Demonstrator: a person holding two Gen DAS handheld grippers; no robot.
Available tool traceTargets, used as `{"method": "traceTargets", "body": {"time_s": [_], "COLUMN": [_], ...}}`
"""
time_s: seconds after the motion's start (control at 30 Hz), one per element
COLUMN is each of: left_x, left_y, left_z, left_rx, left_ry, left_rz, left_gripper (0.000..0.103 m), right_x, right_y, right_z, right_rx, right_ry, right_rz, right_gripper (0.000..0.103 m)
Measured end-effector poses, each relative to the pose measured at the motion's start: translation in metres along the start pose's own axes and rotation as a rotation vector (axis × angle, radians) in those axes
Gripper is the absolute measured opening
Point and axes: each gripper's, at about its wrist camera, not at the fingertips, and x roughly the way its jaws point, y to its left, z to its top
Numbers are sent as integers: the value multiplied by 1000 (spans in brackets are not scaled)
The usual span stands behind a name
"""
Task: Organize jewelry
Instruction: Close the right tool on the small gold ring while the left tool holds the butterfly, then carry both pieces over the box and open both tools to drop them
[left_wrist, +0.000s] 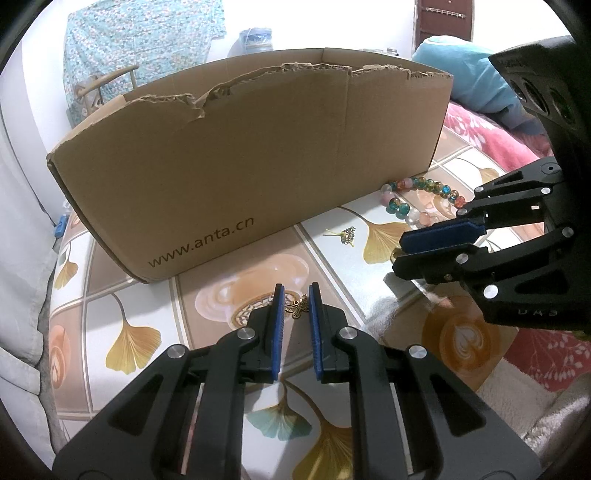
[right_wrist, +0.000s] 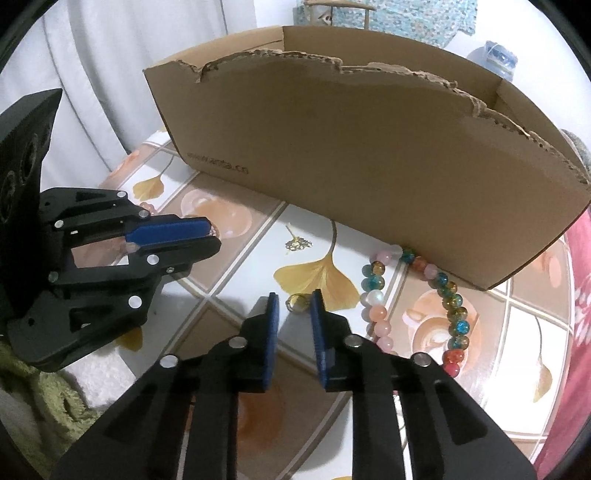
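Note:
My left gripper is shut on a small bronze butterfly charm, pinched between its blue pads just above the tabletop. Across from it, my right gripper is closed around a gold ring with a yellowish stone, low over the table; in the left wrist view the ring's gold edge peeks out at the tips of that gripper. A bracelet of coloured glass beads lies against the box's foot. A small gold flower-shaped piece lies loose between the two grippers and the box.
A tall open cardboard box with a torn top edge stands behind the jewelry. The table wears a glossy ginkgo-leaf cloth. A red blanket and a blue pillow lie to the right; a green towel hangs off the near edge.

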Motion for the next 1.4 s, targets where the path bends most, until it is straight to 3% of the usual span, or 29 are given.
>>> {"method": "traceTargets", "body": {"time_s": [0.57,0.9,1.1,1.23,1.4], "left_x": [-1,-21,-53,-79,-95], "left_y": [-1,-6,-10,-14,-6], "left_z": [-2,4,21,42,74], "left_rx": [12,37,56,141,178], "left_ry": [-6,-57,-143,-247,-328], "left_rz": [2,20,15,80,106], "left_gripper": [12,12,12,12,12], "right_x": [-15,-40,-77,-109,-143], "right_y": [-12,-15,-12,-13,-27], "right_z": [-3,-2,11,24,54], "right_rx": [46,47,30,2,-38], "right_ry": [-40,-89,-176,-270,-376], "right_rz": [10,8,12,9,19], "right_gripper": [11,11,11,11,11]}}
